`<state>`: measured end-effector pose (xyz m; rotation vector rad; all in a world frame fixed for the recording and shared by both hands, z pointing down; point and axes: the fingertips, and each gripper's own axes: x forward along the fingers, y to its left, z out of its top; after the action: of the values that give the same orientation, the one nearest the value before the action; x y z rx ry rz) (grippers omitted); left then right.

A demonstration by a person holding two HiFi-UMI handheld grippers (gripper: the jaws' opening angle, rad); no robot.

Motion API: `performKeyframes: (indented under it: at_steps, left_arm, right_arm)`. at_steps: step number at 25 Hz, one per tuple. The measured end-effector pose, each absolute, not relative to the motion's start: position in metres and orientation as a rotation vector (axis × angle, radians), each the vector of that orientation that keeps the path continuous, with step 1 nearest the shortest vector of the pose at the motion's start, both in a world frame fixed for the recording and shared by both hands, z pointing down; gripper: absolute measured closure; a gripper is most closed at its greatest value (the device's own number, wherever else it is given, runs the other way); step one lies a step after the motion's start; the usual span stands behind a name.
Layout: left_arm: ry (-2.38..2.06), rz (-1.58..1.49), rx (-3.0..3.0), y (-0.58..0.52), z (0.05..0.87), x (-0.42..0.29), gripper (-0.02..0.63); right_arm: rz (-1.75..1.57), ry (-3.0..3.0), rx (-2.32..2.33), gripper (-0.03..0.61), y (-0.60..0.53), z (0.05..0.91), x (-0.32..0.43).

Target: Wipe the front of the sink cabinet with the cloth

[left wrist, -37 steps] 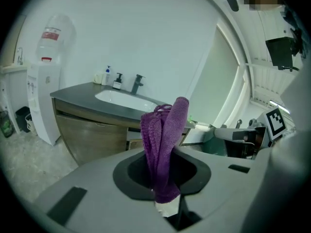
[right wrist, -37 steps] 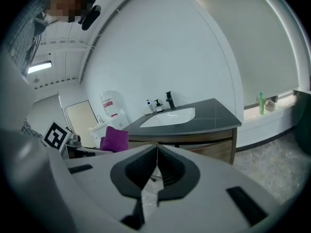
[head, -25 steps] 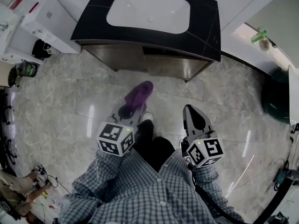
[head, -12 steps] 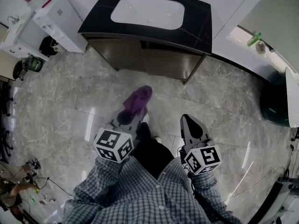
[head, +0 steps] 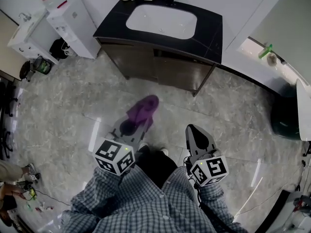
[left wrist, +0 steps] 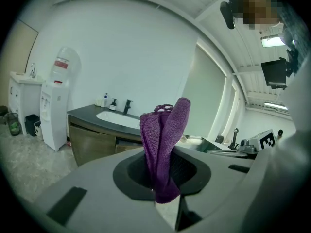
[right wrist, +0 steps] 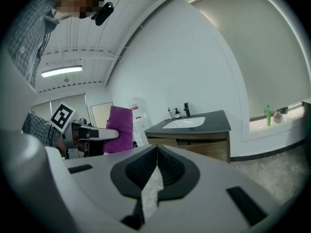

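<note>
Purple cloth (head: pixel 141 111) held near me, well short of the far sink cabinet (head: pixel 160 71).
The cabinet has drifted farther off this past second; my left gripper (head: pixel 139 122) stays clamped on the cloth, right gripper (head: pixel 196 134) pressed together, empty. No wiping yet.

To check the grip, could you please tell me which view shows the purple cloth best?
The left gripper view: the cloth fills the centre, pinched upright between the left tongs. The head view shows the cloth small, from above; the right gripper view catches it off to the left.
</note>
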<state>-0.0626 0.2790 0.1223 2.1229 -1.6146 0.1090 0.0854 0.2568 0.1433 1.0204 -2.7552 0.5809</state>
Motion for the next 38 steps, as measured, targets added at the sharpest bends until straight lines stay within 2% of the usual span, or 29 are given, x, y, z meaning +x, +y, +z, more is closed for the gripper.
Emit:
performKeyframes:
  at_steps: [19,38]
  left_arm:
    - [-1.522,0.084,2.249,0.273,0.103,-0.093,0.545]
    - [-1.434,0.088,2.307,0.273,0.104,-0.08,0.545]
  right_arm:
    - [0.586,-2.771,1.04,0.561,0.245,0.117,0.014]
    - [0.562,-2.763,1.034,0.56,0.251,0.115,0.005]
